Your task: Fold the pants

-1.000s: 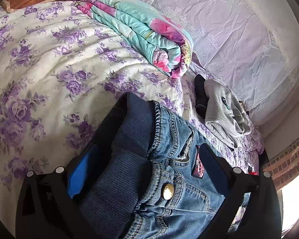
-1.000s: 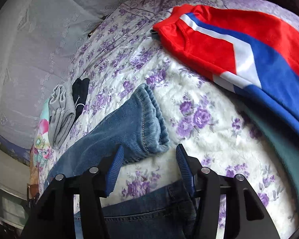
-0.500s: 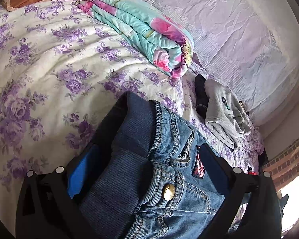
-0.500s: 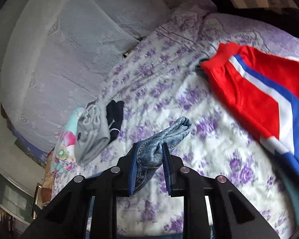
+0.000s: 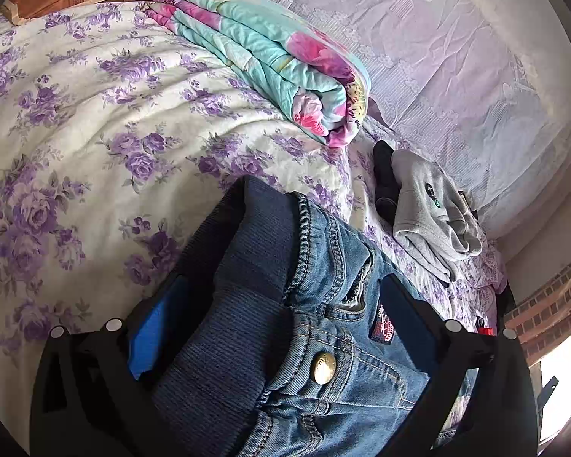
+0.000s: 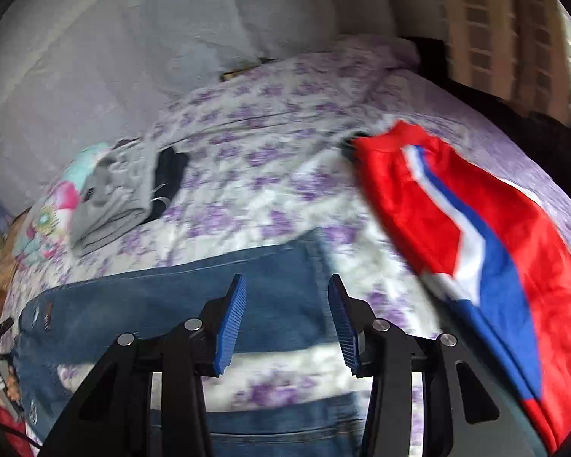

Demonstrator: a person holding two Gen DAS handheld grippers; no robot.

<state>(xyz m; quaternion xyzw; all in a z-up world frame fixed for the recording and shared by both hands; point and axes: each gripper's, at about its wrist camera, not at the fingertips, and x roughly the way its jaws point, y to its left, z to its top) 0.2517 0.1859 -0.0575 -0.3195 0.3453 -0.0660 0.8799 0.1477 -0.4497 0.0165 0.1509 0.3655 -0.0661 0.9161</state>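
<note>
Blue jeans lie on the floral bed. In the left wrist view their waistband [image 5: 342, 373], with brass button and ribbed lining, is bunched between the fingers of my left gripper [image 5: 285, 285], which is shut on it. In the blurred right wrist view one pant leg [image 6: 171, 304] lies flat across the sheet, its cuff just past my right gripper [image 6: 285, 285]. That gripper's jaws are opening, and its blue pads [image 6: 232, 320] hover above the denim with nothing pressed between them. A second strip of denim [image 6: 278, 430] shows below the fingers.
A folded turquoise and pink quilt [image 5: 270, 57] lies at the far side of the purple-flowered sheet [image 5: 76, 133]. A folded grey garment [image 5: 426, 205] and a black one [image 5: 384, 179] sit beside it. A red, white and blue garment [image 6: 476, 228] lies to the right.
Half a second ago the right gripper was shut on the leg's cuff and lifting it. Now it has let go, risen and rolled, and the leg lies flat. The left gripper has not moved.
</note>
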